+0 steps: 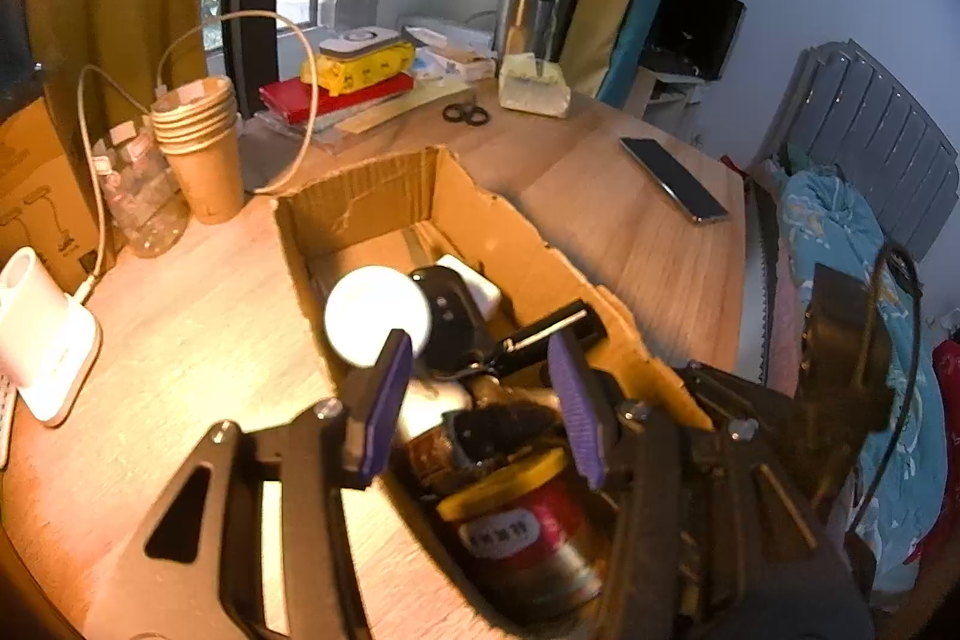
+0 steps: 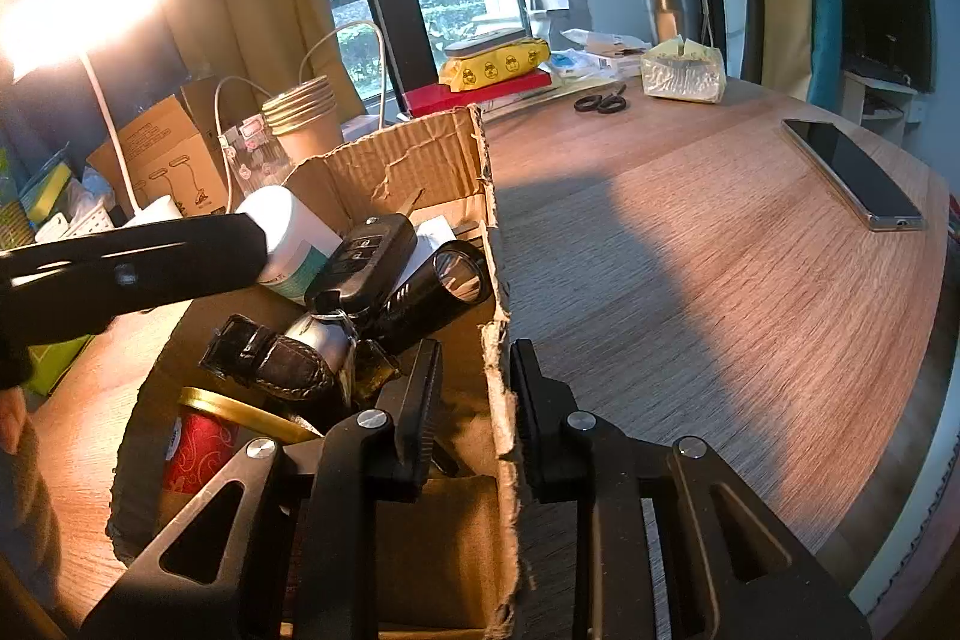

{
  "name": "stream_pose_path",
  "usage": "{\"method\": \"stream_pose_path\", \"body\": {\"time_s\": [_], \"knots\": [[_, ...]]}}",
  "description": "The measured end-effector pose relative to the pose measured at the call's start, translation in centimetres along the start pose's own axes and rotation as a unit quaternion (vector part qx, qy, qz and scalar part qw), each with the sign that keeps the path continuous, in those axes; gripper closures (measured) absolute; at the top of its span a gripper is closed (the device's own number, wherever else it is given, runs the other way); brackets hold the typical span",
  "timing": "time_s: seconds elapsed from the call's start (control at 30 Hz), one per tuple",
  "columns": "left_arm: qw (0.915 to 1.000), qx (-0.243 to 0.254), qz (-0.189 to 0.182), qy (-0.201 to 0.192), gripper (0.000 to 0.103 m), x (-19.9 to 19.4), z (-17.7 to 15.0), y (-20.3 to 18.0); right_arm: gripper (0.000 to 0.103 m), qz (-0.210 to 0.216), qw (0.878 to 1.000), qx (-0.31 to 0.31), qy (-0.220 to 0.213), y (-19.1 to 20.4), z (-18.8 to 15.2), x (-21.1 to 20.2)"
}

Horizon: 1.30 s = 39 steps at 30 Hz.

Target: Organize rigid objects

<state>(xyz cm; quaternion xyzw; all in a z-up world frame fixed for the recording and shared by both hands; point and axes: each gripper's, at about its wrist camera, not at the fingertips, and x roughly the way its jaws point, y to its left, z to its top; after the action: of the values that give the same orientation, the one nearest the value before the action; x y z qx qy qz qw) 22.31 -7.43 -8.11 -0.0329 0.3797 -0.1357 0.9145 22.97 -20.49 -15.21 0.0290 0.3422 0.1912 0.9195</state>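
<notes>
A torn cardboard box (image 1: 480,214) on the wooden table holds several items. Among them are a white bottle (image 1: 378,316), a black car key (image 2: 360,256), a black flashlight (image 2: 432,292), a dark leather strap (image 2: 270,358) and a red jar with a yellow lid (image 1: 522,526). My left gripper (image 1: 480,346), with purple pads, hovers open over the box; the white bottle lies just past its left fingertip, outside the pads. My right gripper (image 2: 477,349) is shut on the box's right wall (image 2: 498,388), one finger inside and one outside.
A phone (image 2: 852,172) lies on the table to the right. Stacked paper cups (image 1: 198,142), a clear bottle (image 1: 144,196), a white stand (image 1: 42,334) and a cable sit left of the box. Scissors (image 1: 465,113), a tissue pack (image 1: 534,88) and books (image 1: 342,94) are at the back.
</notes>
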Motion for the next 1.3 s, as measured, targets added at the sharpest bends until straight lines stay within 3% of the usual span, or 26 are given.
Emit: {"method": "stream_pose_path", "body": {"time_s": [0.37, 0.63, 0.67, 0.73, 0.87, 1.17, 1.3], "knots": [[0.9985, 0.008, 0.036, -0.041, 0.052, -4.2, -1.7, 0.6, 0.078, -0.005, 1.0, 0.002, 0.001, 0.0, -0.1, 0.0], [0.9977, 0.0, 0.042, -0.054, 0.05, -6.3, -3.3, 1.2, 0.077, -0.017, 1.0, 0.007, 0.009, 0.0, -0.1, 0.2], [0.9975, -0.001, 0.041, -0.058, 0.049, -6.7, -3.4, 1.3, 0.074, -0.022, 1.0, 0.003, 0.009, 0.1, 0.0, 0.2], [0.9971, -0.002, 0.042, -0.064, 0.04, -7.4, -3.6, 1.4, 0.058, -0.04, 0.999, -0.006, 0.008, 0.4, 0.1, 0.2], [0.9957, -0.003, 0.039, -0.084, 0.034, -9.4, -4.0, 1.6, 0.044, -0.078, 0.997, -0.026, 0.009, 0.8, 0.4, -0.1], [0.9921, -0.006, 0.038, -0.119, 0.027, -13.9, -4.9, 2.2, 0.033, -0.082, 0.995, -0.053, -0.017, 3.7, 0.8, -5.9], [0.9901, -0.011, 0.032, -0.136, 0.009, -15.9, -5.5, 2.6, 0.03, -0.094, 0.992, -0.066, -0.042, 5.5, 1.0, -10.3]]}}
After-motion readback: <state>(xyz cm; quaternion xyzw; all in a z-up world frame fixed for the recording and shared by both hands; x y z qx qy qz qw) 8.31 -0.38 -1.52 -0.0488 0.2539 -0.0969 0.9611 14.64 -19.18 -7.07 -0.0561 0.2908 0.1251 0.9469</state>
